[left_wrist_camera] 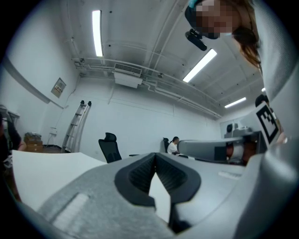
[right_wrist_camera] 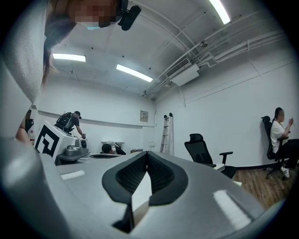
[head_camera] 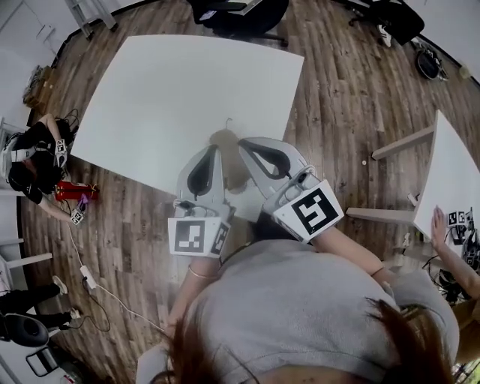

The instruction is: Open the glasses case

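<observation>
Left gripper [head_camera: 213, 151] and right gripper [head_camera: 243, 142] are both held level over the near edge of the white table [head_camera: 150, 97], side by side, with their tips near each other above its bare top. Both sets of jaws are clenched tight, pad against pad, with nothing between them, as the left gripper view [left_wrist_camera: 155, 157] and the right gripper view [right_wrist_camera: 147, 154] confirm. The glasses case cannot be located in any view; a black chair [head_camera: 240, 16] stands at the table's far edge.

Left gripper [head_camera: 213, 148] beside right gripper [head_camera: 243, 142] — over table [head_camera: 187, 82]
</observation>
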`<state>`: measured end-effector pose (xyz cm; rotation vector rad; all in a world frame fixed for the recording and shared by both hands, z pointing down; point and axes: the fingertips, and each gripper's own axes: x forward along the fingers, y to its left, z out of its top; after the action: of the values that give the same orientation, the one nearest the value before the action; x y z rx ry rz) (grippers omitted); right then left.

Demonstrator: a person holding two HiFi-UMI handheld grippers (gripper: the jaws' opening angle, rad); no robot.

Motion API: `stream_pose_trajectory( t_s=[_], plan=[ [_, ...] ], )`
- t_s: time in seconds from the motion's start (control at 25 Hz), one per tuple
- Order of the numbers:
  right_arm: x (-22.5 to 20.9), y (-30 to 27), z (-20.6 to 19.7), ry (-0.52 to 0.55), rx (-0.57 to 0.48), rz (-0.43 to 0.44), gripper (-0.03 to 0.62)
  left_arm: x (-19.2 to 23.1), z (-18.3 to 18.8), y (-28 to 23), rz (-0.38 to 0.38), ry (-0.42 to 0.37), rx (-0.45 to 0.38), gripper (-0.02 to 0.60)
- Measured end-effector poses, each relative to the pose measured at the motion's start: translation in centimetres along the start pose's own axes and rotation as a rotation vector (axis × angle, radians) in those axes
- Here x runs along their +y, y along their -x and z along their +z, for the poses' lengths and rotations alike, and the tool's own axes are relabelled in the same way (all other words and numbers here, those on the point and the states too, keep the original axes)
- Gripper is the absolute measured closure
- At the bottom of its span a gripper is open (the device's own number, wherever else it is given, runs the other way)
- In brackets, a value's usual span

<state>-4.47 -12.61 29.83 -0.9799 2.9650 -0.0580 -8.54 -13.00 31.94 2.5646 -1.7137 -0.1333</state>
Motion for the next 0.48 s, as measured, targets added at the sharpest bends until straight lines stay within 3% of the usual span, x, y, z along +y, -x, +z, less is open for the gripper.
stream_pose_trajectory(
  t_s=[0.48],
  plan=[
    [-3.8, -4.9, -0.7, -0.012, 0.035, 0.084, 0.589, 3.6, -0.8, -3.9, 0.074, 0.001, 0.067, 0.548]
  ],
)
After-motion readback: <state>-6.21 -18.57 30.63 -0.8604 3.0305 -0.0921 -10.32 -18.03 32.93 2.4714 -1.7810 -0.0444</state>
